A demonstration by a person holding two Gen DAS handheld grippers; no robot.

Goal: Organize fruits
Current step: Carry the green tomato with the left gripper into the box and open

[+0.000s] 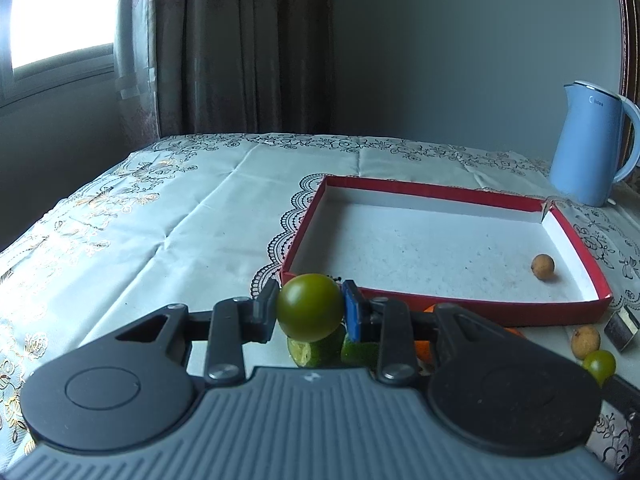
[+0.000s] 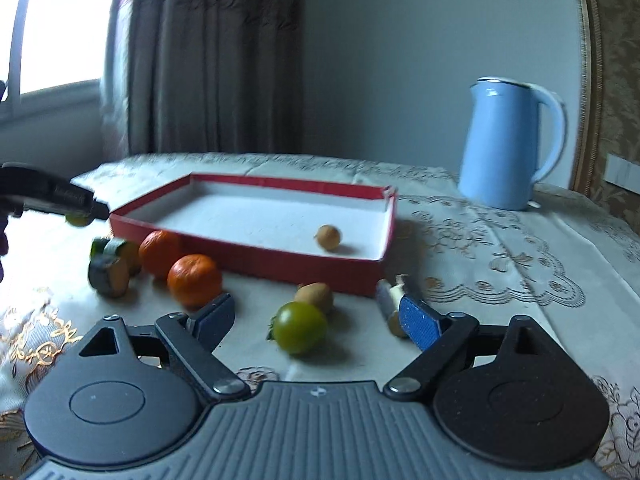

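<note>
Left gripper (image 1: 310, 312) is clamped on a green tomato (image 1: 310, 307): round, glossy, olive-green, pads pressing both sides, held just off the near-left corner of the red tray (image 1: 304, 224). Below it on the tabletop (image 1: 160, 220) sit cut green pieces (image 1: 320, 350) with pale faces; can't tell what fruit they are.

From the right wrist view, left to right: the left gripper shows at the far left edge with the green fruit under its tip. Next, the dark-green cut pieces (image 2: 112, 268), then two mandarins (image 2: 195, 280), orange, dimpled skin, touching or nearly touching, both just in front of the tray's near wall. Then a second green tomato (image 2: 301, 328) on the cloth, with a small brown fruit (image 2: 316, 296) right behind it. Right gripper (image 2: 316, 320) is released, jaws spread wide, nothing pressed; the second tomato lies between the fingers without contact. Beside the blue right pad (image 2: 420, 322) is a small pale object, blurred, can't identify.

Container: the red tray is a shallow box, white inside, one far corner torn. It holds one small round tan fruit (image 2: 329, 237) near its right side; the rest of its floor is bare white.

Blue kettle (image 2: 504, 144) stands on the tabletop behind the tray's right end, well apart from the fruit.
</note>
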